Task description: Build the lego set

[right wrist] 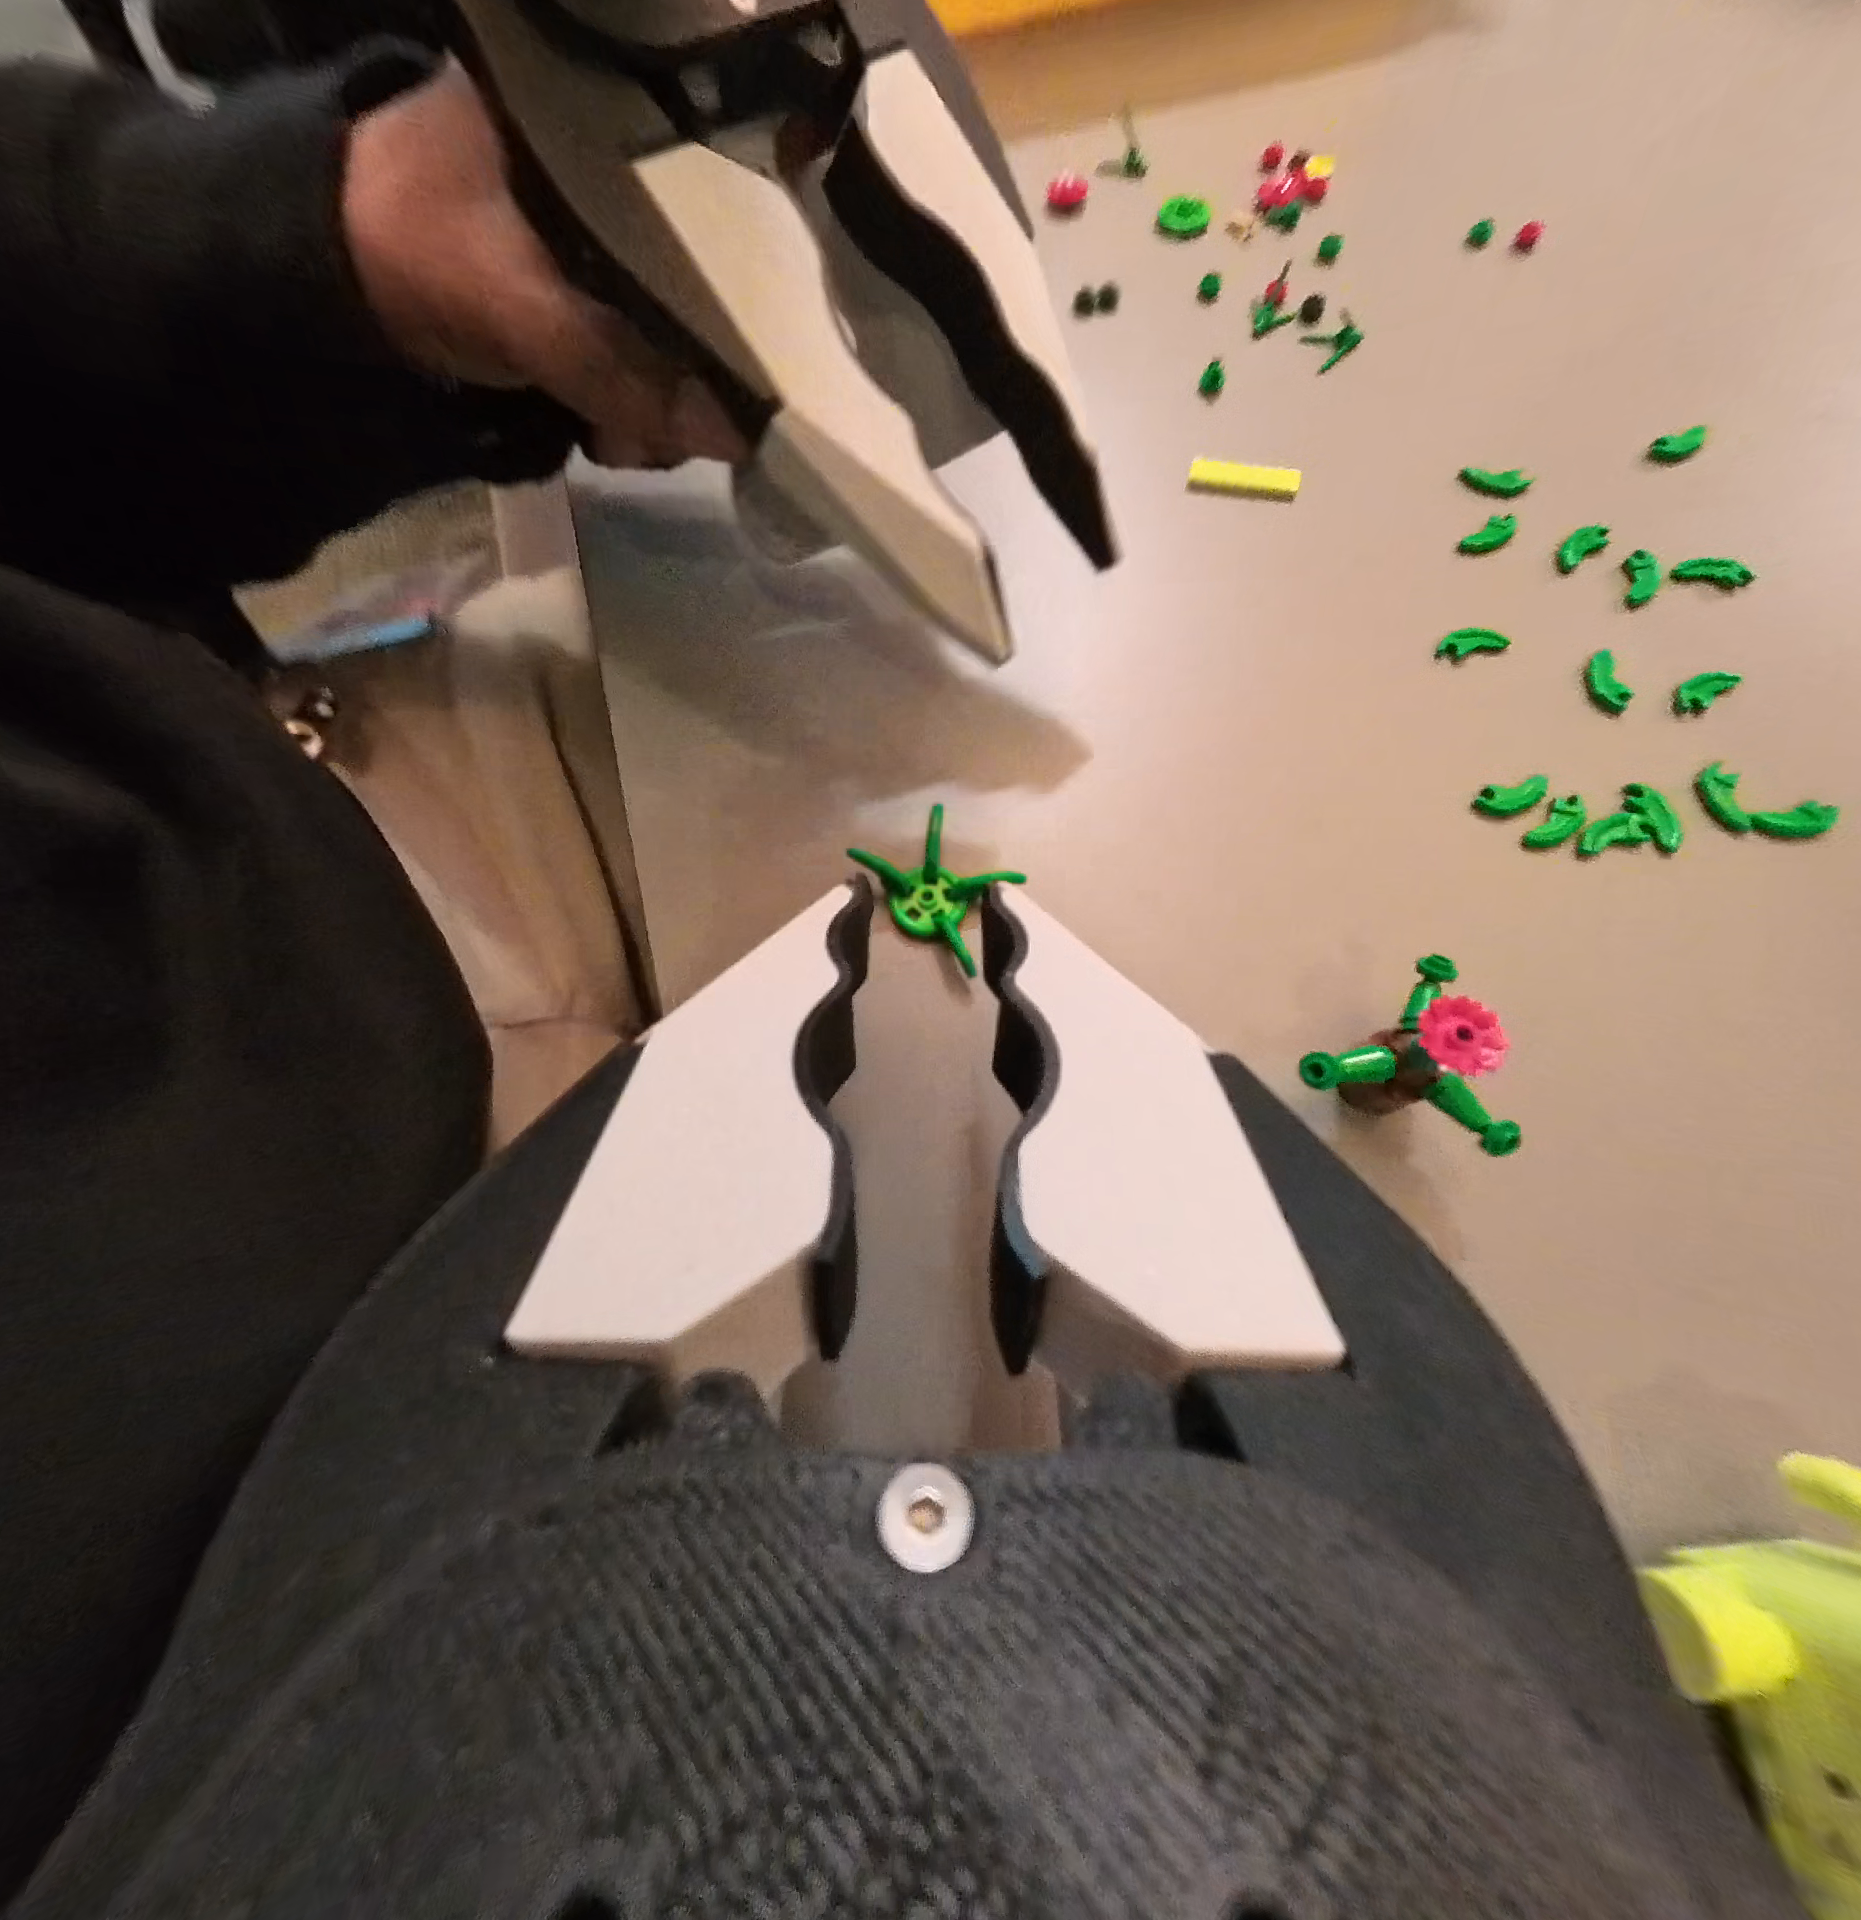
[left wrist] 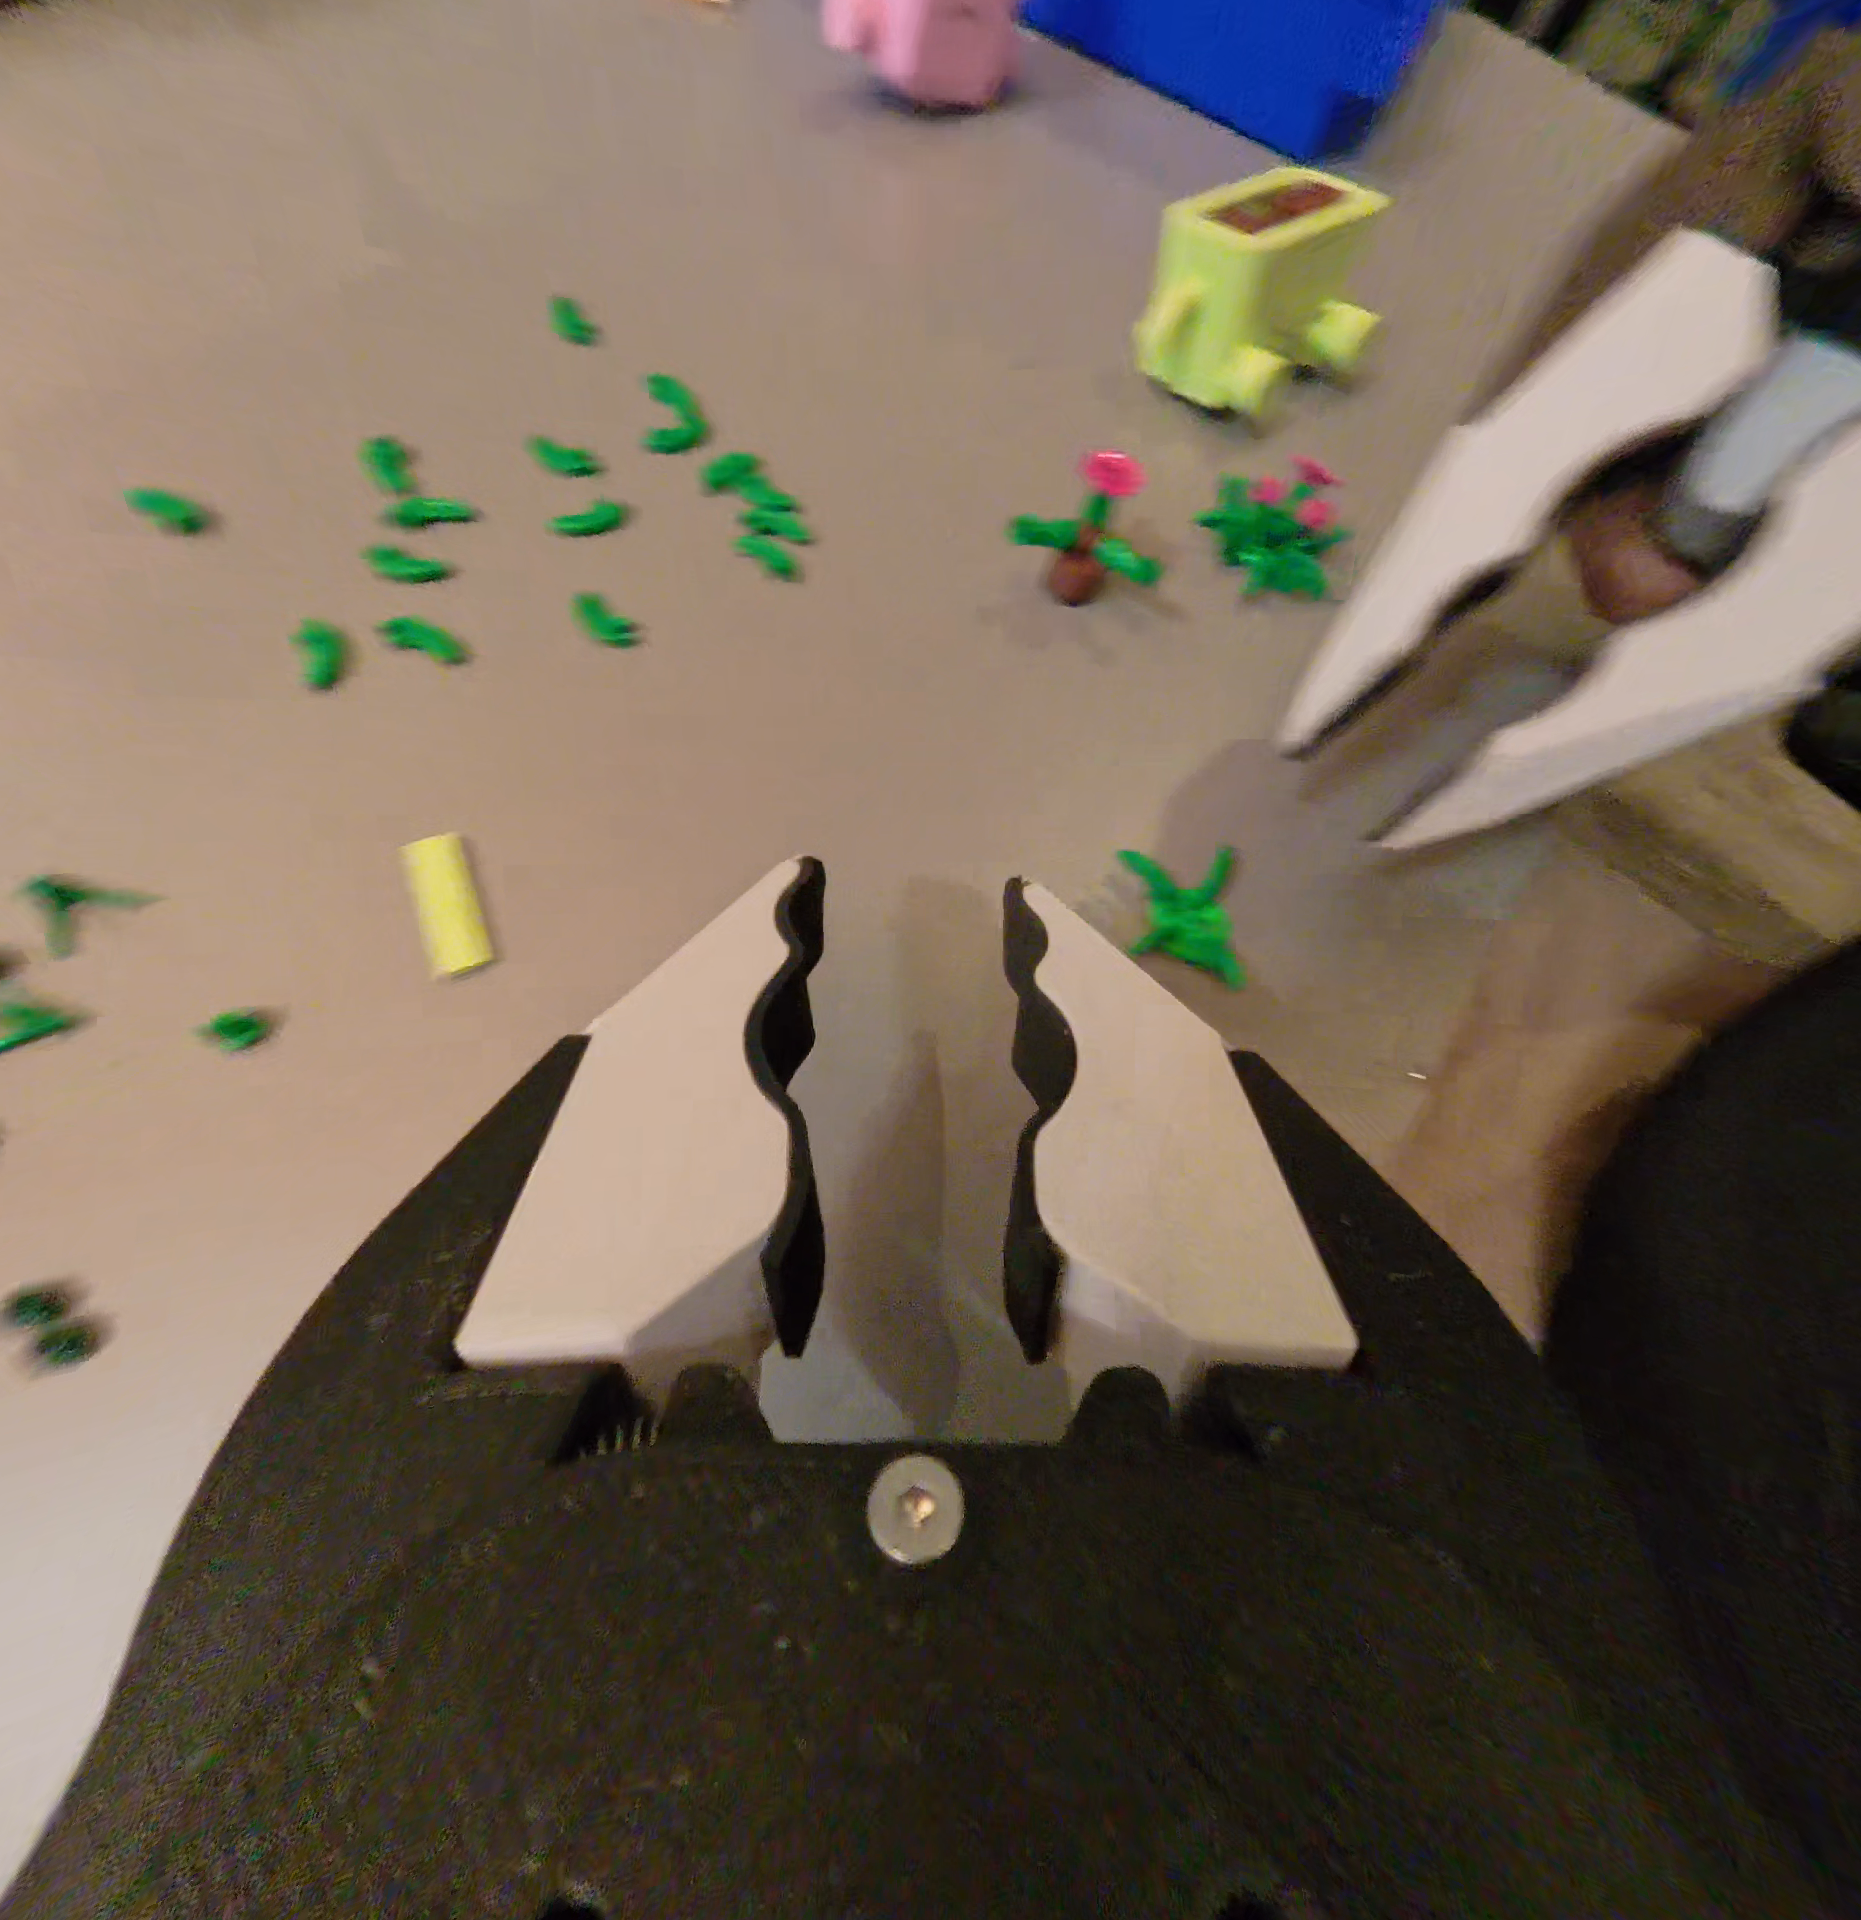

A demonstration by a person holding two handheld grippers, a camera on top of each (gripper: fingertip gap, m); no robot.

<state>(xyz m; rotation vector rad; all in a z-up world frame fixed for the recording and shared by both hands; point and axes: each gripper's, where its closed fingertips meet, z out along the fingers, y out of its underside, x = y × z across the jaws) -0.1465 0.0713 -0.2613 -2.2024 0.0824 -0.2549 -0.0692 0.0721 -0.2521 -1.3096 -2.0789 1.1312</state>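
The tabletop (left wrist: 282, 260) is a plain grey-beige, scattered with bright green curved leaf pieces (left wrist: 583, 520) and one pale yellow cylinder (left wrist: 446, 904). A green spiky stem piece (right wrist: 931, 891) matches them, while the small plant (left wrist: 1087, 525) mixes green leaves, a brown pot and a pink bloom — beside it the leafy cluster (left wrist: 1274, 530) carries pink flowers too. Farther back stand a lime-green block figure (left wrist: 1258, 291), a pink figure (left wrist: 926, 47) and a deep blue box (left wrist: 1238, 57); both grippers have off-white fingers (left wrist: 656, 1122) lined black — on black textured bodies.

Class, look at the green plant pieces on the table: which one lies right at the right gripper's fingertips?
The spiky green stem piece, with thin prongs radiating from a round hub. It sits between the tips of the right gripper; the curved green leaves lie scattered farther off.
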